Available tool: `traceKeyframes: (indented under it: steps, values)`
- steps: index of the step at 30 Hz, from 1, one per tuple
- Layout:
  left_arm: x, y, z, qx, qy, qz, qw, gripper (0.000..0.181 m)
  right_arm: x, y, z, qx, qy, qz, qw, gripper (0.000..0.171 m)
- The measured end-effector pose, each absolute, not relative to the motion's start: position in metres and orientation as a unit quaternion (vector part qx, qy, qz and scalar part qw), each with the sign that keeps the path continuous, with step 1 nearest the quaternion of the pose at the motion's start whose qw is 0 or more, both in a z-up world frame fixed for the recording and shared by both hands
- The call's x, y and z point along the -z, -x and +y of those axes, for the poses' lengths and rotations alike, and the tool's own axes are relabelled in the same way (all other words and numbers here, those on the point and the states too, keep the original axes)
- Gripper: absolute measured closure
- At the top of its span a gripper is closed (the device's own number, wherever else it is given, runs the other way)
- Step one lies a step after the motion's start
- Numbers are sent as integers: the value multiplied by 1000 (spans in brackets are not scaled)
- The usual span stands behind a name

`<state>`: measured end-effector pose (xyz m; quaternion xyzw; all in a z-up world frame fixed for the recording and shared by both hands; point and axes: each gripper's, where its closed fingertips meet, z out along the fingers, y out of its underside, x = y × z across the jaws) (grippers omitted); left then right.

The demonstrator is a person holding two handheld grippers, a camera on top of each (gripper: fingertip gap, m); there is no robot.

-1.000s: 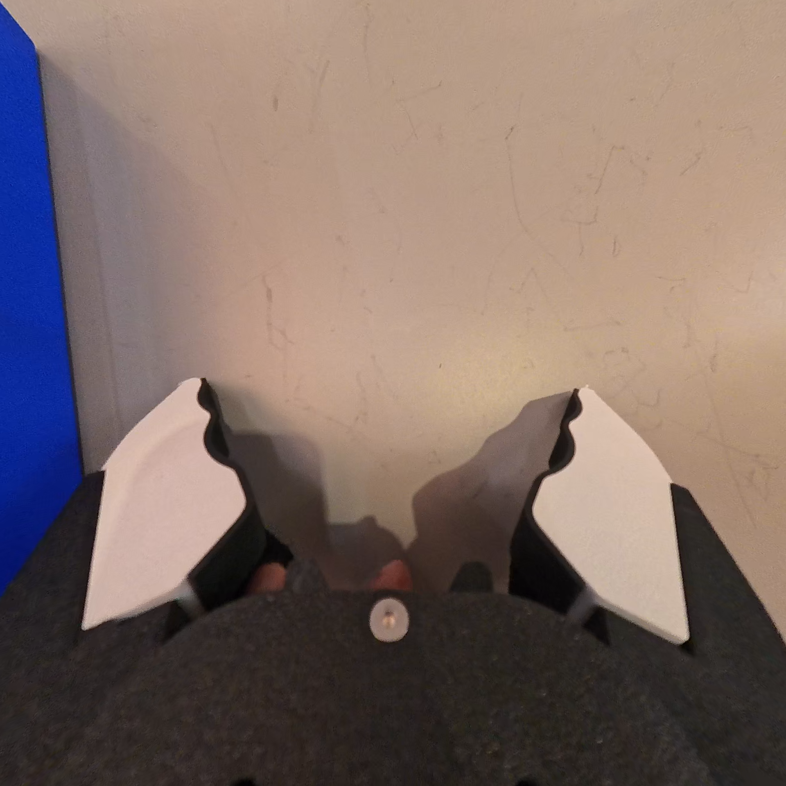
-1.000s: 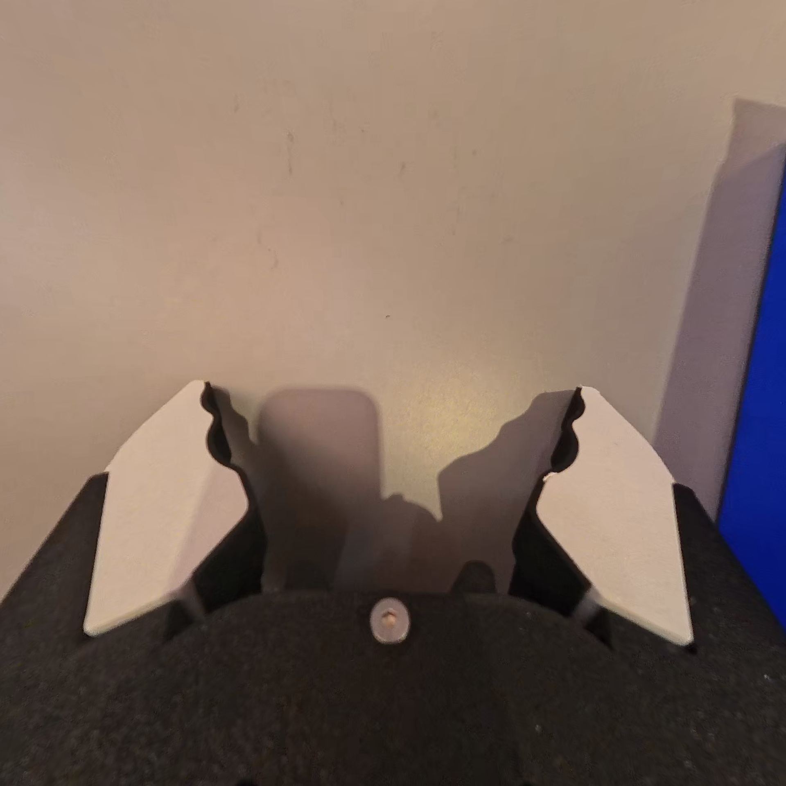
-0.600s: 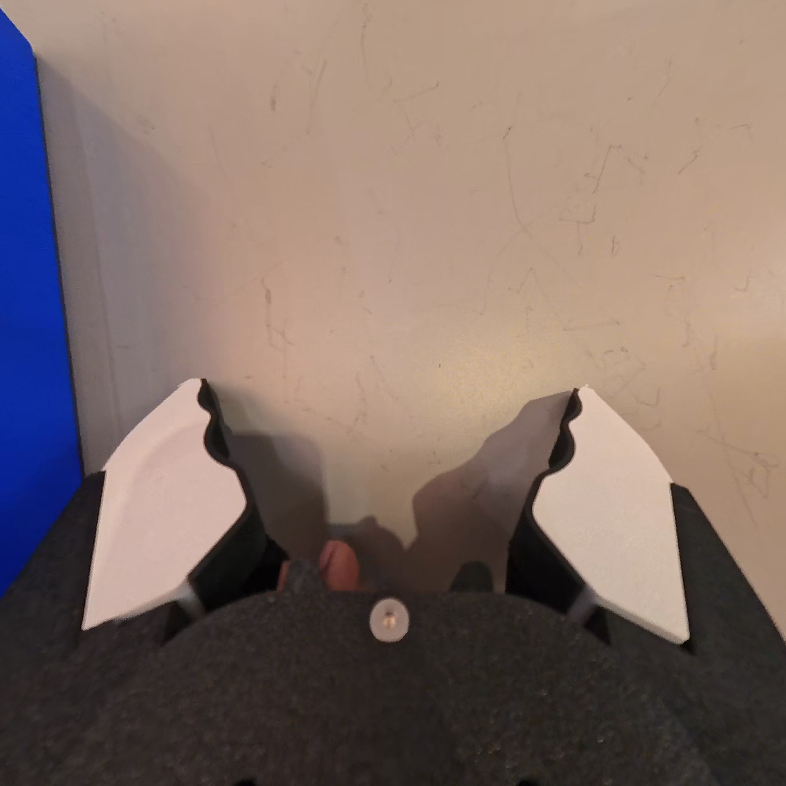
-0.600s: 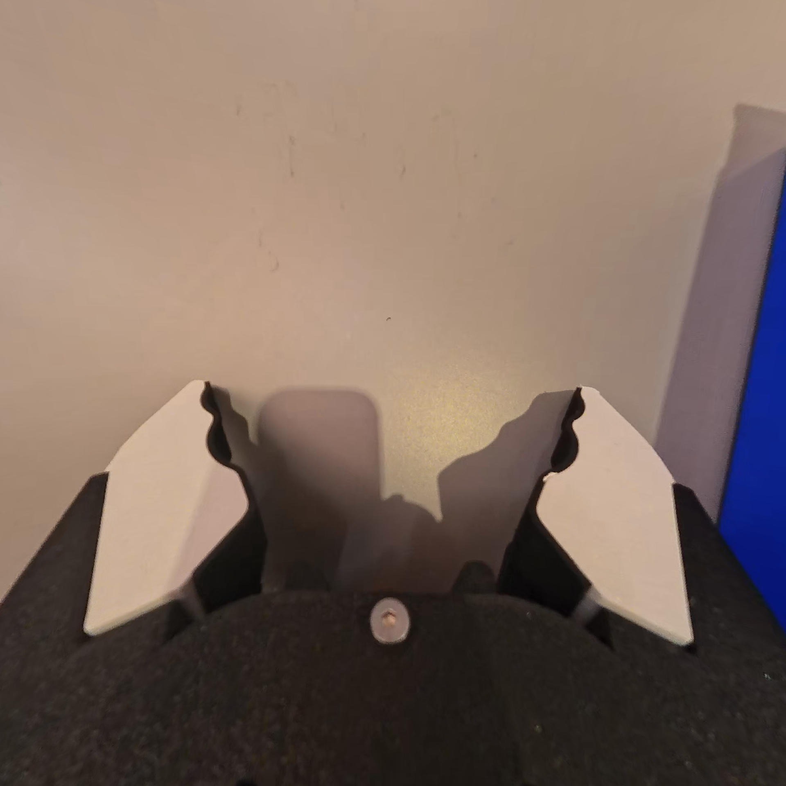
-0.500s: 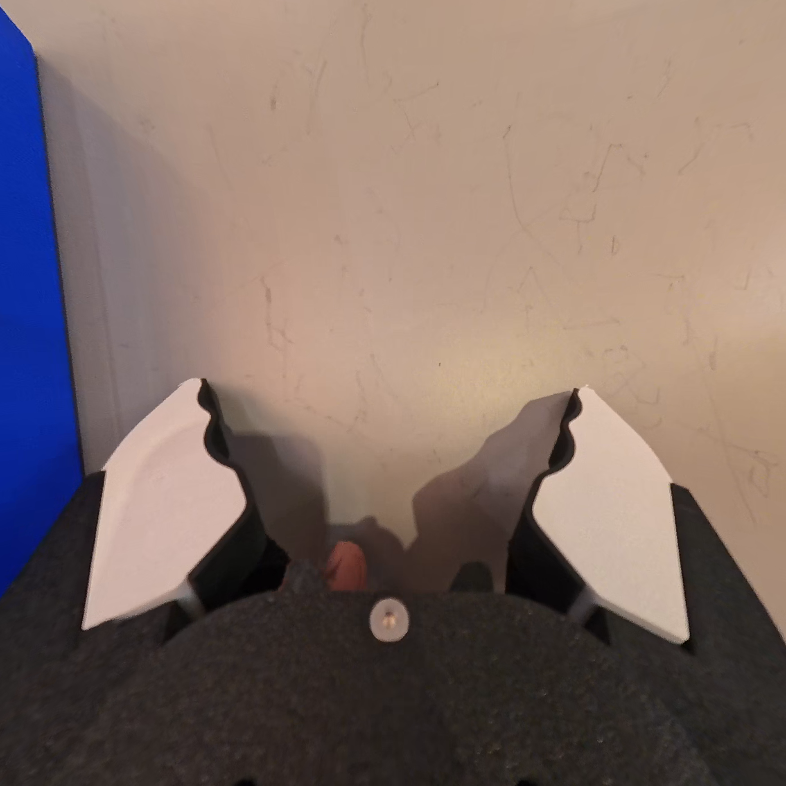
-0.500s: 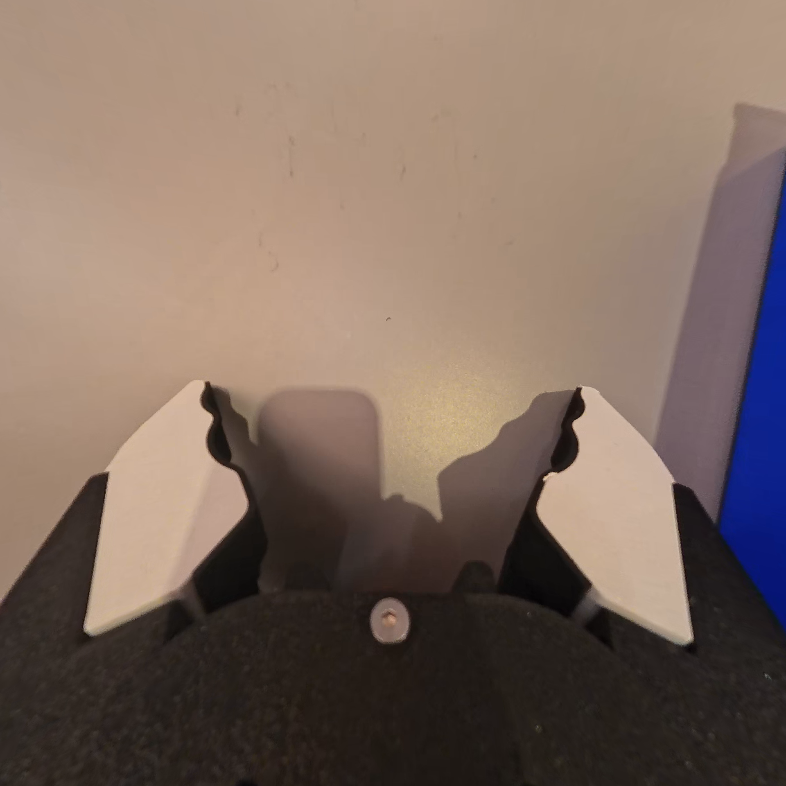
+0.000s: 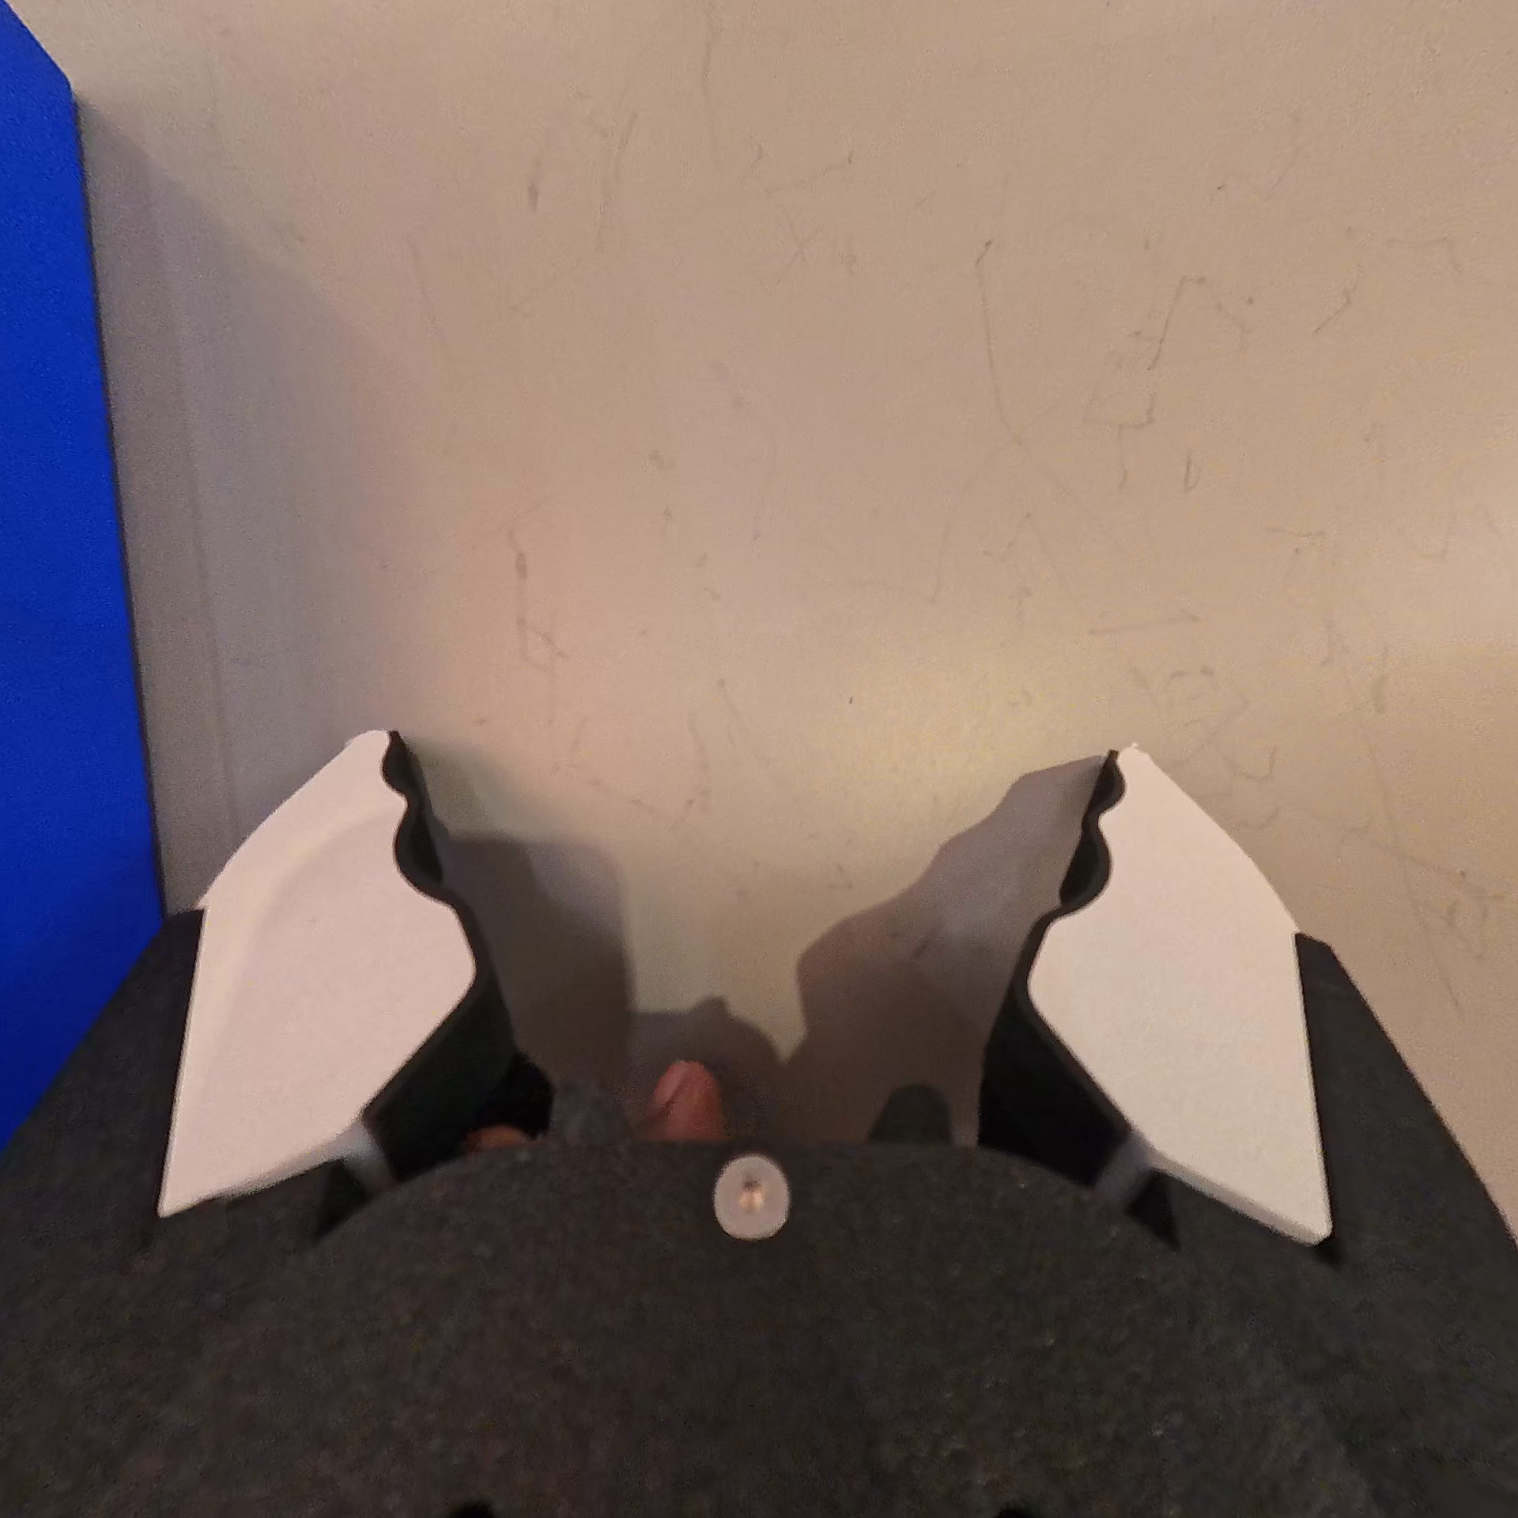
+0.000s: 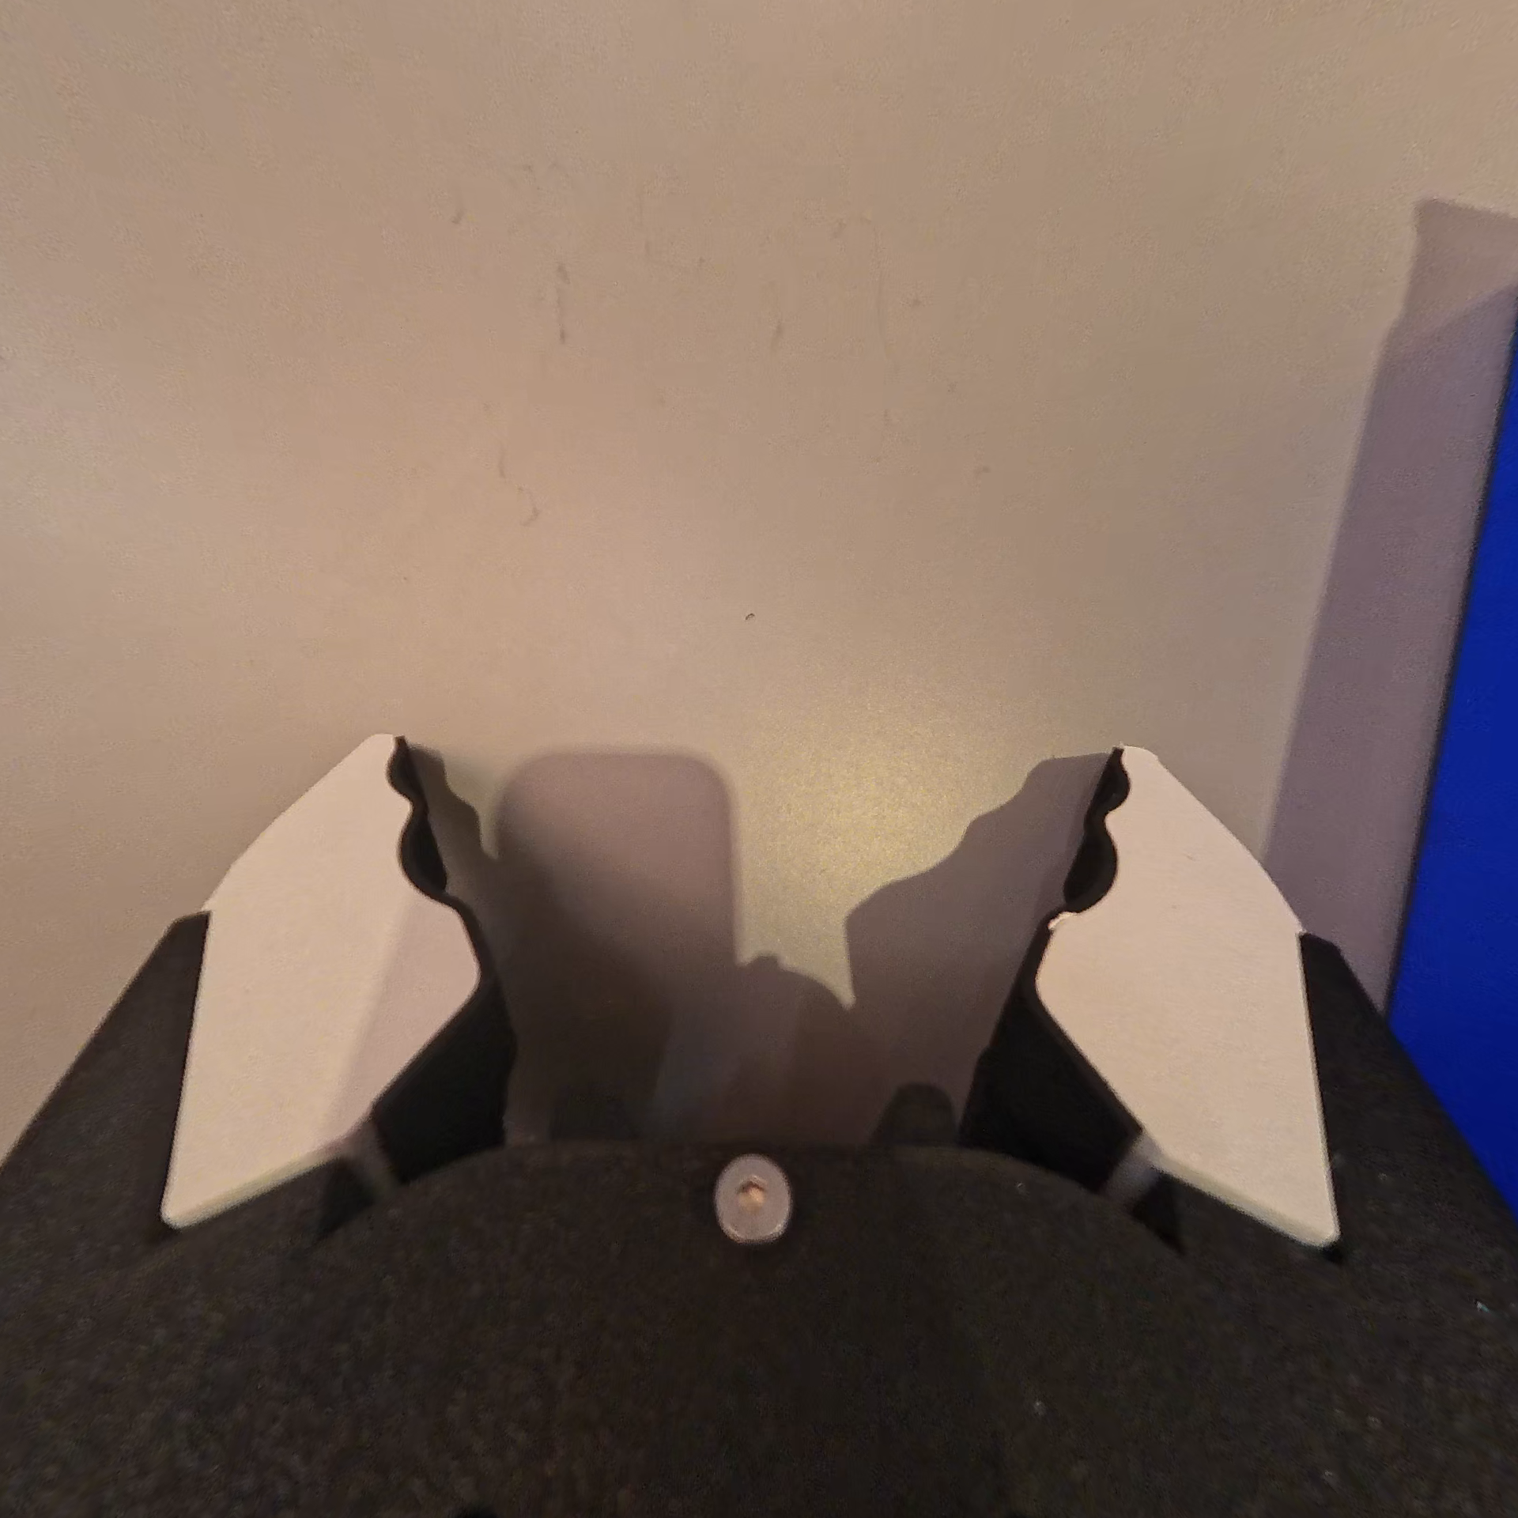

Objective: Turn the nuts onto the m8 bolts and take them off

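A fingertip point(image 7: 686, 1101) has slid toward the middle under the left gripper point(image 7: 756, 821). Both it and the right gripper point(image 8: 756, 821) gape wide and empty over the beige table point(image 7: 821, 411). No nuts or bolts show; a blue panel point(image 8: 1462, 657) flanks the table's edge.

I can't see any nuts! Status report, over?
Left gripper open, empty. Right gripper open, empty. No nuts or bolts in view, only beige surface. Nothing in the way.

Bare beige surface point(image 7: 821, 452) clear toward 12 o'clock, blue panel point(image 7: 41, 493) blocking 9 o'clock, another blue panel point(image 8: 1470, 657) blocking 3 o'clock
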<state>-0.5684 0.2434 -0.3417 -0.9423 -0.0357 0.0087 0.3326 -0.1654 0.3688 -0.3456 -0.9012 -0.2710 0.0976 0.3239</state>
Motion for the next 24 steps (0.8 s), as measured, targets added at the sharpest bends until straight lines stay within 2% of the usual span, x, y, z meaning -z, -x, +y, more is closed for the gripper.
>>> traceKeyframes:
  steps: [21, 24]
  values:
    - [341, 569, 241, -10, 945, -28, 327, 35, 345, 162, 369, -93, 903, -262, 326, 25]
    - [315, 566, 238, -33, 928, 0, 372, 34, 329, 159, 371, -96, 890, -256, 365, 25]
